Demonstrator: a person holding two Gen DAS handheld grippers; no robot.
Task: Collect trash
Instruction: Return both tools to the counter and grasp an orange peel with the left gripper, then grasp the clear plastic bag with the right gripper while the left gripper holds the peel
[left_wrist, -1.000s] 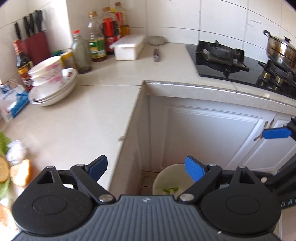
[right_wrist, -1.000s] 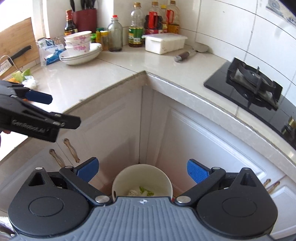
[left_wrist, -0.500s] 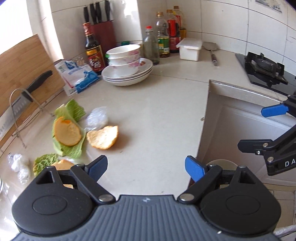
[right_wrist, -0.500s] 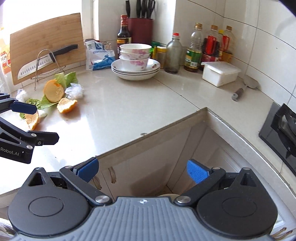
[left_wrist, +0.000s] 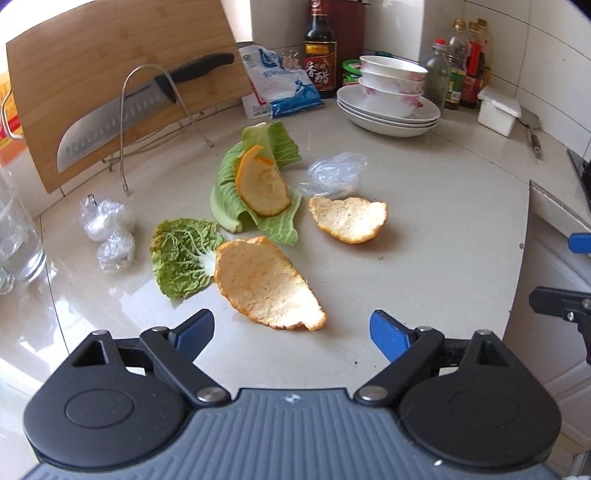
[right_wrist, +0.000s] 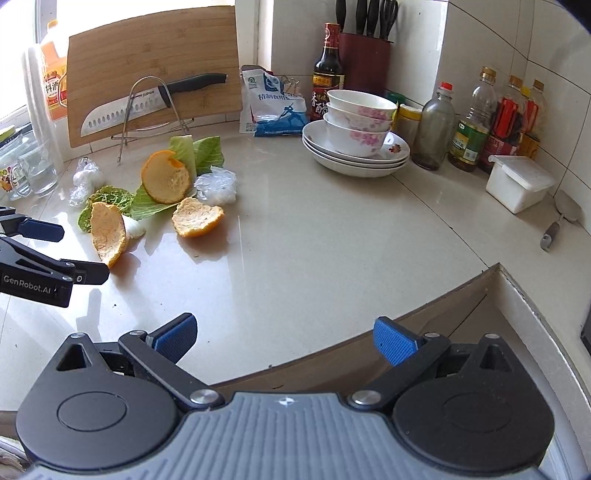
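Both views have been swung from the bin to the counter's scraps, left gripper (left_wrist: 291, 330) and right gripper (right_wrist: 284, 338) spread empty; the near orange peel (left_wrist: 267, 282), thin and flat, could be skidded rather than pinched.

"GenRobot.AI" in white marks the left gripper (right_wrist: 55, 254) at nine o'clock. "SUPOR" is printed on the knife (right_wrist: 122, 110) blade at eleven o'clock. Chinese characters label the dark sauce bottle (right_wrist: 328, 70) at twelve.
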